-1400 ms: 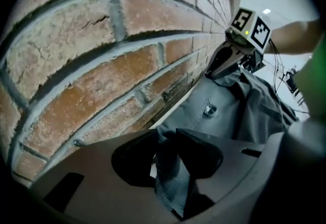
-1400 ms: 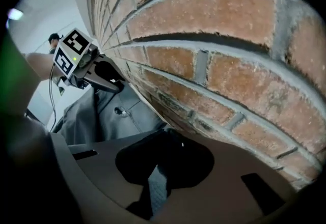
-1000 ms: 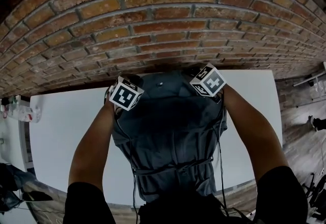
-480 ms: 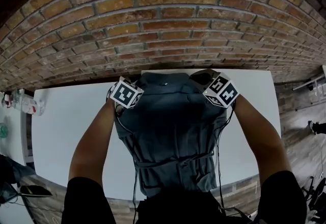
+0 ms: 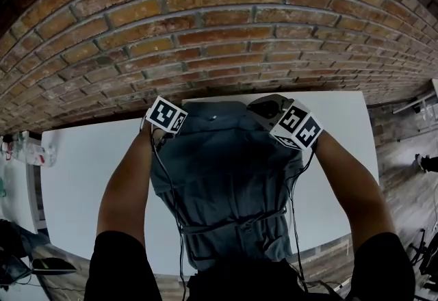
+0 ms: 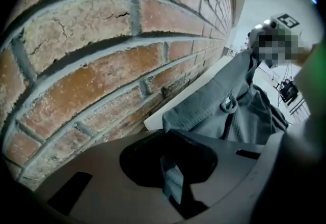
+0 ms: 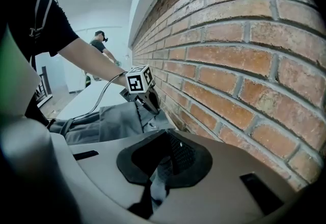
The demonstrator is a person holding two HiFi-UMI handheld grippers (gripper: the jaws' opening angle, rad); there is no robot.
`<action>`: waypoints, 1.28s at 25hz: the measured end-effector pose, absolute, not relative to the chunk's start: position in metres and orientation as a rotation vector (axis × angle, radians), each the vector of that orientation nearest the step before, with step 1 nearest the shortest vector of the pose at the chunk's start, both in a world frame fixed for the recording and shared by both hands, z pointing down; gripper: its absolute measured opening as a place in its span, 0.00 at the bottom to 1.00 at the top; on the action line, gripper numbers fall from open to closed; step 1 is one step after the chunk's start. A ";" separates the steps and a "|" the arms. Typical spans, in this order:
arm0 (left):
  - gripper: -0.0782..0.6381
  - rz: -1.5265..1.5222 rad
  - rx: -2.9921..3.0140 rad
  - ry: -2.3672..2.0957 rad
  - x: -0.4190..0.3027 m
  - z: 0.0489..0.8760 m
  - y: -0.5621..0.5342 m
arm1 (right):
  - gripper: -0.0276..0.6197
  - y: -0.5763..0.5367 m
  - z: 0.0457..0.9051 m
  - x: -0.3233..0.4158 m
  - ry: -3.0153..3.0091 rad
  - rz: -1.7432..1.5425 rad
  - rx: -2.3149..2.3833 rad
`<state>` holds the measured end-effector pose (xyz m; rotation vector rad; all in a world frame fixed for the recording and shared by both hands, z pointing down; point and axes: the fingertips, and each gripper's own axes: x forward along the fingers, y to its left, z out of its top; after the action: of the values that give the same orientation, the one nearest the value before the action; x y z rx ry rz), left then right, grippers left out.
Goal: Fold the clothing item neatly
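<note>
A grey garment [image 5: 226,176] lies lengthwise on the white table [image 5: 82,176], its top edge near the brick wall and its lower end hanging over the front edge toward me. My left gripper [image 5: 164,130] is at the top left corner; its jaws are closing, with a strip of cloth [image 6: 173,179] pinched between them. At the top right corner, my right gripper [image 5: 277,118] is shut on a fold of the same cloth [image 7: 157,177]. The right gripper view shows the left gripper [image 7: 151,103] across the garment [image 7: 102,121]. The garment's waistband [image 6: 224,106] with a loop shows in the left gripper view.
The brick wall [image 5: 205,33] rises right behind the table's far edge, close to both grippers. Small clutter [image 5: 27,149] stands beyond the table's left end. Cables hang from both grippers across the garment. A person [image 7: 99,39] stands far off in the room.
My right gripper has moved to the right and a little toward me, stretching the garment's top edge wider. My left gripper has edged toward the wall.
</note>
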<state>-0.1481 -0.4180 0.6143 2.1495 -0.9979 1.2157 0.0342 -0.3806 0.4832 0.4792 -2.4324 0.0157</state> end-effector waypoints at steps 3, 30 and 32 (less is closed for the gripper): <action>0.13 1.202 2.177 -1.007 -0.146 0.610 -0.416 | 0.07 -0.381 0.485 0.036 -2.433 0.024 0.482; 0.13 1.632 3.233 -0.778 -0.113 0.548 -0.230 | 0.07 -0.258 0.536 0.072 -2.099 -0.569 0.047; 0.13 1.711 3.216 -0.723 -0.112 0.564 -0.226 | 0.07 -0.255 0.555 0.078 -2.055 -0.545 0.025</action>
<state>-0.1125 -0.2257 0.5645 3.2160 -0.7230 1.7112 0.0781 -0.2551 0.5549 0.0254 -2.0549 -0.5454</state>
